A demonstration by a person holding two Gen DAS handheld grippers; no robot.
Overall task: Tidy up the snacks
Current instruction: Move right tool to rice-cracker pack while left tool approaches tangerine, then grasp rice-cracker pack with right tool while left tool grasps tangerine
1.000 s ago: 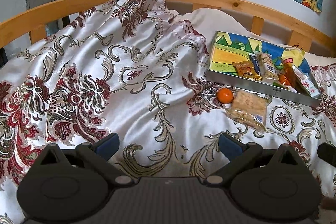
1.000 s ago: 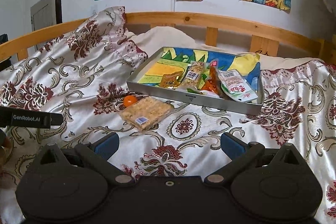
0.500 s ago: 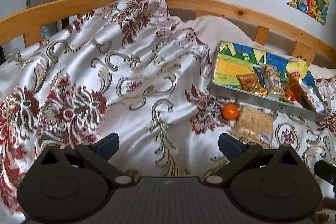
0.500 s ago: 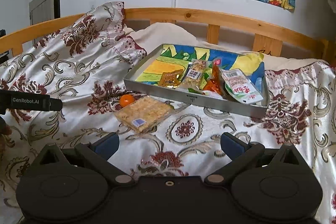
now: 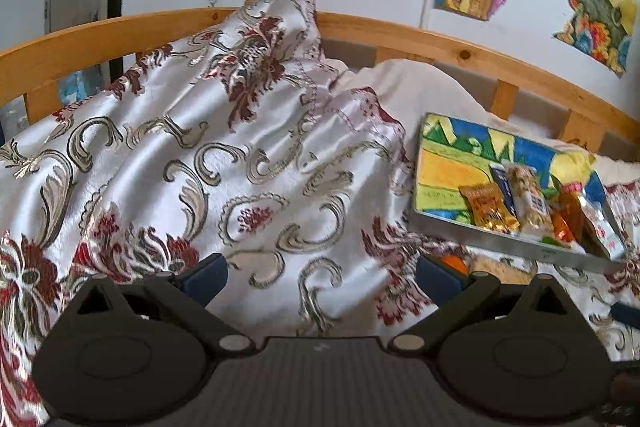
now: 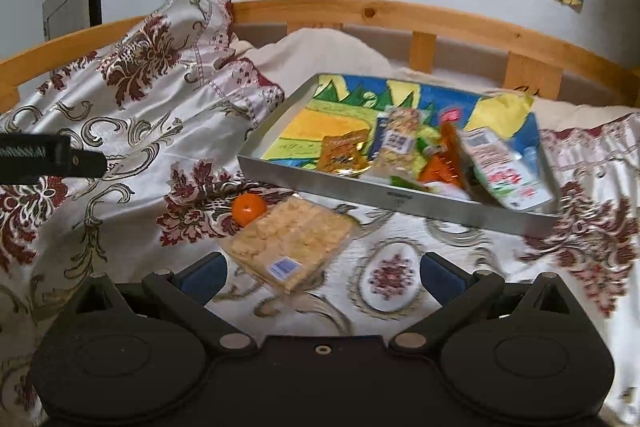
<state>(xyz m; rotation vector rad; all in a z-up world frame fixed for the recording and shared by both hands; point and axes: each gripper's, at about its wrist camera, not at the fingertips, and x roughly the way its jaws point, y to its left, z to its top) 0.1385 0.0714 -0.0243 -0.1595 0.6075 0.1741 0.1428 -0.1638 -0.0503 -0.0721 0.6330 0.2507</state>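
Note:
A grey tray (image 6: 400, 201) with a colourful lining lies on the bed and holds several snack packets (image 6: 394, 143). In front of it lie a clear pack of crackers (image 6: 292, 237) and a small orange (image 6: 249, 209), touching each other. My right gripper (image 6: 322, 273) is open and empty, just short of the cracker pack. My left gripper (image 5: 322, 275) is open and empty over the bedspread, left of the tray (image 5: 508, 239). The orange (image 5: 454, 262) peeks past its right finger, which hides most of the cracker pack.
The bed is covered by a white satin spread with red flowers (image 5: 240, 155), bunched high at the back left. A wooden rail (image 6: 400, 13) runs behind, under wall paintings. The left gripper's body (image 6: 48, 157) juts in at the left of the right wrist view.
Both grippers have moved forward and lower toward the snacks. The tray, orange and cracker pack look larger. Both stay open.

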